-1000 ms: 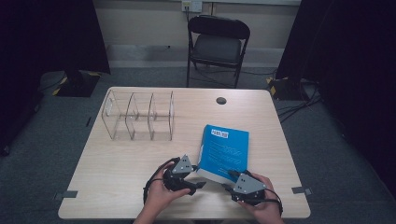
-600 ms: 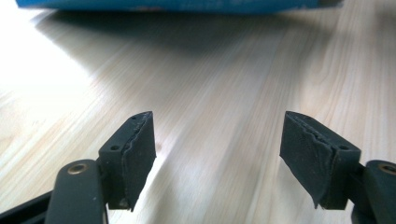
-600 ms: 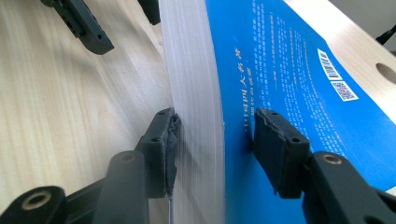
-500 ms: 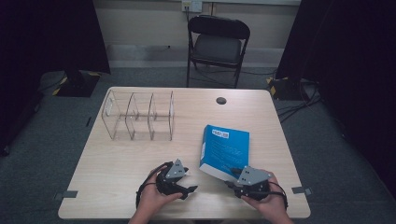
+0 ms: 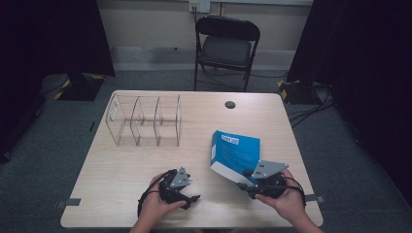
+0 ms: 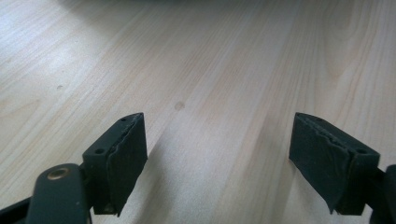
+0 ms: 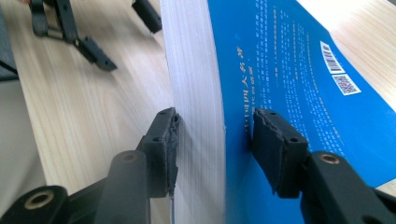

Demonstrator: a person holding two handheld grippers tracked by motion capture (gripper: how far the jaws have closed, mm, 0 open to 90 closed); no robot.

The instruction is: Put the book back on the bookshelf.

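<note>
A blue paperback book [image 5: 236,150] is tilted up off the wooden table [image 5: 121,170], its near edge raised. My right gripper [image 5: 247,180] is shut on that edge. In the right gripper view one pad presses the white page block [image 7: 196,93], the other the blue cover [image 7: 299,88], with the right gripper [image 7: 215,123] clamped across the book's thickness. My left gripper [image 5: 190,198] rests low near the table's front edge, left of the book and apart from it. Its jaws have just been opening, and the left gripper [image 6: 217,135] stands open over bare wood with nothing between its pads.
A clear plastic organizer [image 5: 145,121] with three compartments stands at the back left of the table. A dark cable hole [image 5: 230,104] sits at the back centre. A black folding chair [image 5: 227,46] stands beyond the far edge.
The book has gone from lying flat to tilted up, raised by the right gripper. The left gripper has drawn away from the book's left edge towards the front edge, and its jaws have spread.
</note>
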